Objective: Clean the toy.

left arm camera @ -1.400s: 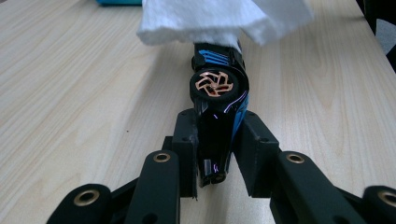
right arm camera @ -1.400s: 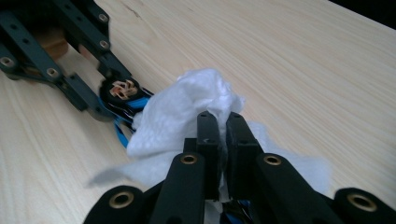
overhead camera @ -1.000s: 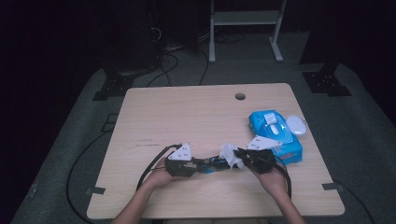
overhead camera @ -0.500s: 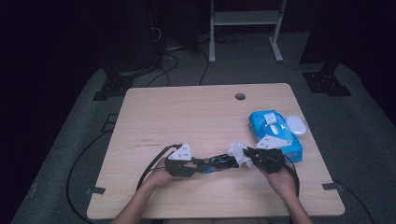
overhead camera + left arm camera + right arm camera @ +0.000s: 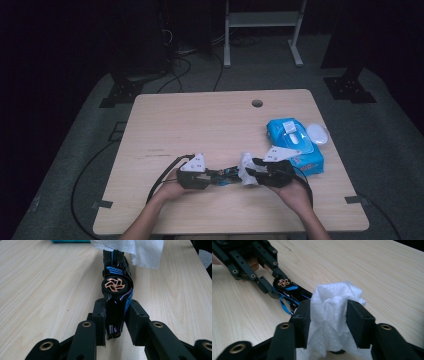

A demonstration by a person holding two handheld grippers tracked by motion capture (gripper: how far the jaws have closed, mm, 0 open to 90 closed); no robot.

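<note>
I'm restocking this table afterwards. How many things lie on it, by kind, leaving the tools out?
Black-and-blue toy car: 1
White wipe: 1
Blue wet-wipe pack: 1
White oval lid-like thing: 1
Total: 4

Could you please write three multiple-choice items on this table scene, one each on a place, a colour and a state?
1. Where does the wipes pack lie?
A. Near the table's right edge
B. At the table's left edge
C. On the floor

2. What colour is that pack?
A. Red
B. Blue
C. Yellow

3. How does the left gripper stand?
A. Open over bare wood
B. Shut on a white tissue
C. Shut on the black toy car

Key: 1 A, the high view shows it by the right edge of the table. 2 B, its wrapper is bright blue. 3 C, the left gripper view shows both jaws pressed against the car's dark body; the white tissue sits between the right gripper's jaws, which have just been opening.
</note>
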